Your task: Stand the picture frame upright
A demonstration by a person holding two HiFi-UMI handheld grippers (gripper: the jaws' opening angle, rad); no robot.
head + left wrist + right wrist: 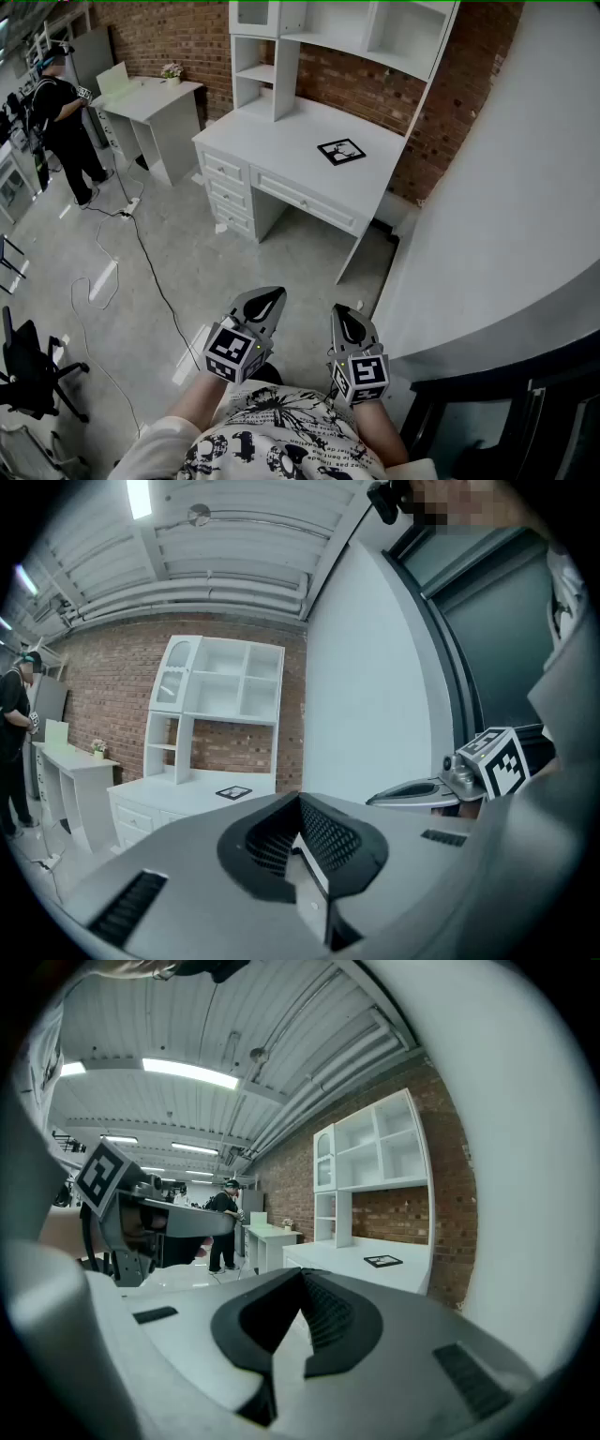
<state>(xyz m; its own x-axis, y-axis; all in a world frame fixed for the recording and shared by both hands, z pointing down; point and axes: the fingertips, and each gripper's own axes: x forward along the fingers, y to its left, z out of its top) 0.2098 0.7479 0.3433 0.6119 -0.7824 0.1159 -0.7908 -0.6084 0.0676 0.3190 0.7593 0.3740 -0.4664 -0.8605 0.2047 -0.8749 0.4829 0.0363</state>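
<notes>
L gripper, R gripper near-level, fingers closed; frame flat.

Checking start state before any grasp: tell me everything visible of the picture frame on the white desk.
The picture frame is small and rectangular: a dark border around a pale insert with a dark pattern too small to read. It lies flat, face up, on the white desk, askew to its front edge, in front of the shelf unit. Only the desktop touches it.
</notes>
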